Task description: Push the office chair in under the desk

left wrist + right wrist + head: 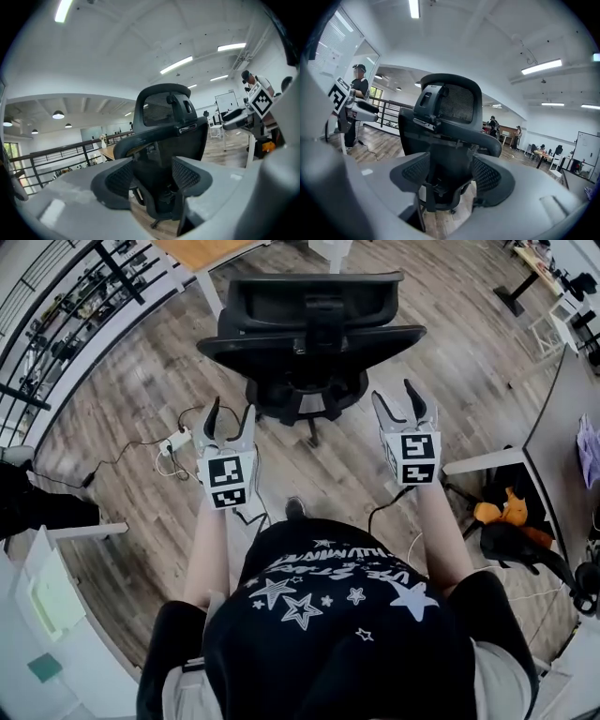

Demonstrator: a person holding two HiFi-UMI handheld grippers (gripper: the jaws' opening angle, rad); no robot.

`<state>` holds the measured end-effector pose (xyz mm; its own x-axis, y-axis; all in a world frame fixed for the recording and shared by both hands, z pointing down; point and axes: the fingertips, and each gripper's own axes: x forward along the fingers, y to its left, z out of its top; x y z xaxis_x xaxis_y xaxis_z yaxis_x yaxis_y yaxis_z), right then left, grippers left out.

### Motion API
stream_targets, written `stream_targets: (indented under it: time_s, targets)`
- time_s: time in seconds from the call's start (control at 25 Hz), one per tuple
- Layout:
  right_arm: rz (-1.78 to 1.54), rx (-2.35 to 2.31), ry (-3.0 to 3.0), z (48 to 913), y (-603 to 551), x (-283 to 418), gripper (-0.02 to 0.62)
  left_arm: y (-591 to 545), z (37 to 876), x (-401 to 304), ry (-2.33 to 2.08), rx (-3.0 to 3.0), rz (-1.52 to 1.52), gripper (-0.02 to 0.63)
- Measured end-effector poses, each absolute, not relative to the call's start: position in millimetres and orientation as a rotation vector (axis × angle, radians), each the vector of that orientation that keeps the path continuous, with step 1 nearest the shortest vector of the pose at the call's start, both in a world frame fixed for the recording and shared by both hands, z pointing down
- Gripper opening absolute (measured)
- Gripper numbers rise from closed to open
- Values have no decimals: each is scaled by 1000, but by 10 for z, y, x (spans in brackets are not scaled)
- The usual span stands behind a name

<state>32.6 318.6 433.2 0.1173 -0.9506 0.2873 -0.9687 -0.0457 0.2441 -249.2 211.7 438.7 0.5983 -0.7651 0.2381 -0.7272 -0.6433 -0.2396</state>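
**Item: office chair (309,390), black, mesh back.** It stands on the wooden floor (122,399) straight ahead of us, with its backrest (281,345) turned our way. It is near the desk (202,251) but not yet under it, so we judge the push has not begun.

**Item: left gripper (229,418).** The jaws are spread wide with nothing between the pads. It is raised towards the chair's left side, clear of it.

**Item: right gripper (395,401).** The jaws are likewise apart and empty. It is level with the other gripper, near the chair's right side and not touching.

**Hazards, as we judge them:**
- If one gripper meets the backrest before the other, the seat may swivel instead of rolling forward.
- Spread jaws are a poor pushing face. A fingertip could catch in the mesh or slip past the frame.
- The chair sits right of the white desk leg (210,294). A skewed run could drive an arm or the base into it.
- A power strip (178,440) and its trailing cables lie on the floor just by our left side. We could tread on them or snag a foot as we step forward.
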Motion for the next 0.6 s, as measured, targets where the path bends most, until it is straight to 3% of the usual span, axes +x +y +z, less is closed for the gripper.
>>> stream_targets:
  time_s: [0.12, 0.32, 0.6]
  targets:
    - [74, 2034, -1823, 4332, 3036, 393, 355, 1937, 4281, -2446, 1214, -2620, -484, 270]
    - [20, 2029, -1719, 4277, 2809, 473, 434, 1674, 4333, -2408, 1137, -2522, -540, 314]
    - [2, 2035, -1532, 4247, 2662, 703, 442, 1370, 4200, -2404, 1059, -2392, -529, 316]
